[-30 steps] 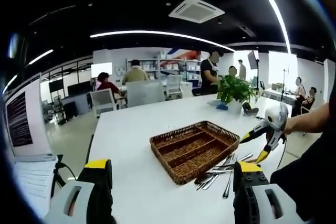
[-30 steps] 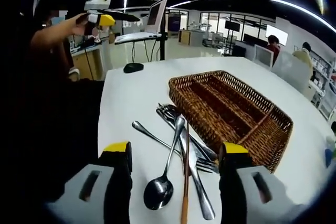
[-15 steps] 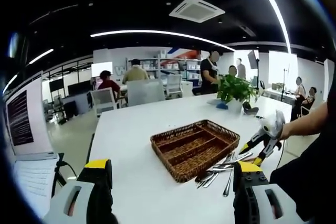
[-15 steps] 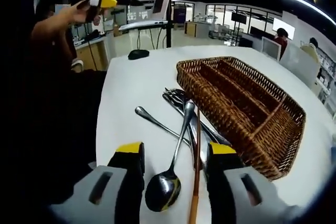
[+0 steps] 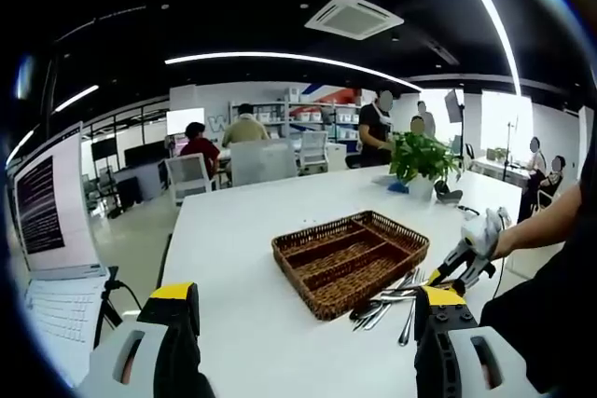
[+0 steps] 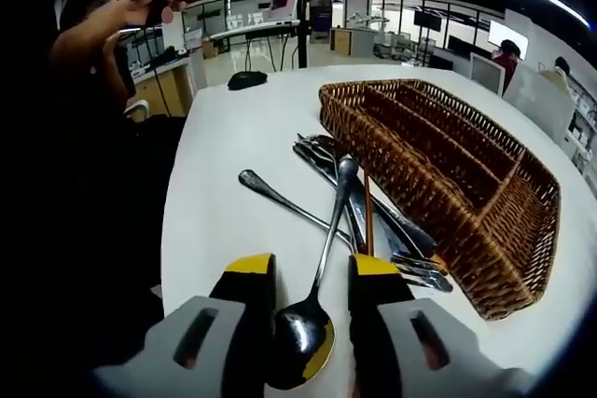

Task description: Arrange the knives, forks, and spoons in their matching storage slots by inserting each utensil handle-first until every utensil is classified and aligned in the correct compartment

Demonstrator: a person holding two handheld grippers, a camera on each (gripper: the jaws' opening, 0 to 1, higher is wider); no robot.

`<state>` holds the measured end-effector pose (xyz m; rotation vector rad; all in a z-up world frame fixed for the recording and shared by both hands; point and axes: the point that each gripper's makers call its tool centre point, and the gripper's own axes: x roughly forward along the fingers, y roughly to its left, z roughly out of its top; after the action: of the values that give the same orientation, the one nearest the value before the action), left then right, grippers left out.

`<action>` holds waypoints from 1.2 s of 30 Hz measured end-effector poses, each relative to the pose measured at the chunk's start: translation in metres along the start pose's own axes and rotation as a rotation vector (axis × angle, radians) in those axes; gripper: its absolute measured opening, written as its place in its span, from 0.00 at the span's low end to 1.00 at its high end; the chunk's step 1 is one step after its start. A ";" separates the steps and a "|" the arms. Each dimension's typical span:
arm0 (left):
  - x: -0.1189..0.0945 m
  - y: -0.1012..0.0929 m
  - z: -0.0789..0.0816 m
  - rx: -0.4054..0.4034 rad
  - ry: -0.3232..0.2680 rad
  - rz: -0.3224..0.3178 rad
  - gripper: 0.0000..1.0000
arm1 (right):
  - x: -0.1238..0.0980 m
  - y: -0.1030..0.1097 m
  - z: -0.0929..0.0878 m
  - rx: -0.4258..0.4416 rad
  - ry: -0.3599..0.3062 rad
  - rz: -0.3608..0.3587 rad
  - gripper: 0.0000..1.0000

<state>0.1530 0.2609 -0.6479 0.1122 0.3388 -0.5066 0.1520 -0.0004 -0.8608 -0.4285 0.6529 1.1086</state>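
A brown wicker tray [image 6: 522, 230] with long slots stands on the white table [image 6: 233, 137]; it also sits mid-table as the tray [image 5: 322, 291]. Beside it lies a heap of utensils [image 5: 396, 291]. A steel spoon [image 6: 303, 337] lies with its bowl between the jaws of my right gripper [image 6: 312, 267], which stand close on either side of it, still a little apart. A second spoon [image 6: 275, 200], a brown-handled piece [image 6: 367, 207] and a fork [image 6: 420, 266] lie alongside. My left gripper [image 5: 306, 294] is held wide open above the table, holding nothing. The right gripper [image 5: 465, 256] reaches down to the heap.
An open laptop [image 5: 42, 216] stands off the table's left side. A potted plant [image 5: 420, 160] is at the far end. A black mouse [image 6: 247, 79] lies near the table's corner. People sit and stand around desks in the background.
My right gripper has come down to the heap, and its jaws have narrowed around the spoon's bowl. The left gripper has stayed raised and open.
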 end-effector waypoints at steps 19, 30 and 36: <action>0.000 -0.001 0.000 0.004 0.004 0.002 1.00 | 0.014 -0.007 -0.003 0.054 -0.048 -0.042 0.10; 0.000 0.000 0.000 -0.003 0.002 0.007 1.00 | 0.018 -0.007 0.000 0.049 -0.084 -0.071 0.04; 0.002 -0.001 0.000 -0.002 0.005 0.004 1.00 | 0.018 -0.008 0.001 0.036 -0.092 -0.077 0.01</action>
<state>0.1537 0.2589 -0.6487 0.1124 0.3443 -0.5022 0.1653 0.0094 -0.8722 -0.3662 0.5702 1.0360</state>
